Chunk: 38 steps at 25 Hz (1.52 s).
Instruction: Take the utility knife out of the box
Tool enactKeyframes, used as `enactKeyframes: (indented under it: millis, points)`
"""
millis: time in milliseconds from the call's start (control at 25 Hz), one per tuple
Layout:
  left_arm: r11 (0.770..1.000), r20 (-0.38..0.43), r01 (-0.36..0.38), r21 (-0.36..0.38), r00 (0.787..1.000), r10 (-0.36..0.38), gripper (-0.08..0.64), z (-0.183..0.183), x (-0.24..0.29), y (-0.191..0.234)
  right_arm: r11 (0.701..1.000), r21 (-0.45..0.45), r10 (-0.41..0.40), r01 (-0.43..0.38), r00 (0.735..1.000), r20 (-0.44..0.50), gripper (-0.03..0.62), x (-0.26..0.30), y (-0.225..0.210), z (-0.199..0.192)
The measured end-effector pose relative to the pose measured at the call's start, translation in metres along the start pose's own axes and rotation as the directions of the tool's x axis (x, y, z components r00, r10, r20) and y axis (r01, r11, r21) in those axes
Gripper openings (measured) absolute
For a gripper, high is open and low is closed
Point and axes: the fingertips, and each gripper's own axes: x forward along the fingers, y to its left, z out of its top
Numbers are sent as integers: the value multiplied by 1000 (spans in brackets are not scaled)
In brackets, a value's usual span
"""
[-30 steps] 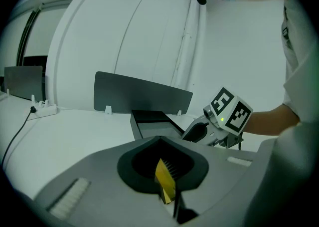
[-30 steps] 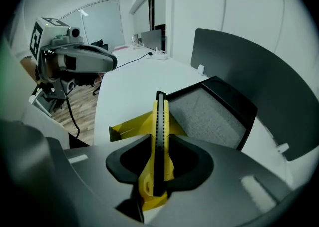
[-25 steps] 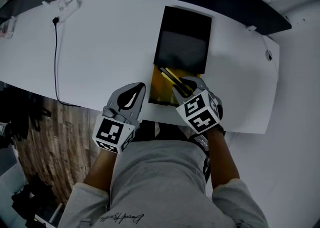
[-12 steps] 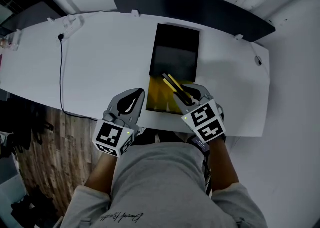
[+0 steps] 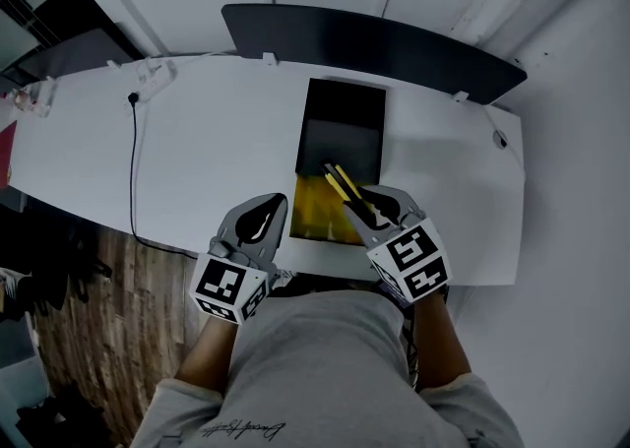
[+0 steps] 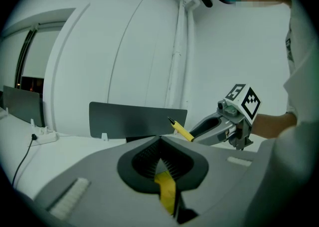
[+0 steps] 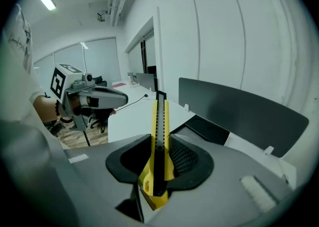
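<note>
The box (image 5: 342, 126) lies open on the white table (image 5: 197, 156), its black lid folded back and its yellow inside (image 5: 317, 212) toward me. My right gripper (image 5: 366, 202) is shut on the yellow and black utility knife (image 5: 341, 183) and holds it in the air above the box's near end. In the right gripper view the knife (image 7: 159, 116) stands up between the jaws of that gripper (image 7: 160, 139). My left gripper (image 5: 278, 202) hovers just left of the box with its jaws shut. In the left gripper view (image 6: 159, 139) a yellow strip shows in the slit behind the tips.
A black cable (image 5: 133, 175) runs across the table's left part to a power strip (image 5: 150, 72). A dark panel (image 5: 374, 42) stands along the table's far edge. Wooden floor (image 5: 108, 279) lies below the near edge at the left.
The right gripper has lifted the knife up and away from the box's yellow inside. The left gripper has risen too, staying beside the box.
</note>
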Motion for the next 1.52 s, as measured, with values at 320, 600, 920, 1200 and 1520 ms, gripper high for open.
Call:
enactKeyframes:
  millis: [320, 600, 920, 1200, 1520]
  points:
    - [1000, 2, -20, -6, 1000, 20, 0, 3, -2, 1, 1000, 15, -18, 18, 999, 27, 132, -3, 2, -1]
    - [1000, -17, -11, 12, 1000, 11, 0, -2, -2, -7, 999, 36, 11, -13, 998, 54, 132, -4, 11, -2]
    - [1000, -22, -5, 15, 1000, 5, 0, -4, 2, -12, 999, 32, 31, -33, 998, 58, 132, 1, 15, -1]
    - [1000, -17, -5, 16, 1000, 5, 0, -3, 3, -14, 999, 30, 35, -37, 998, 54, 132, 2, 14, -4]
    - [1000, -19, 6, 21, 1000, -5, 0, -3, 3, -16, 999, 26, 35, -36, 998, 46, 132, 2, 14, -5]
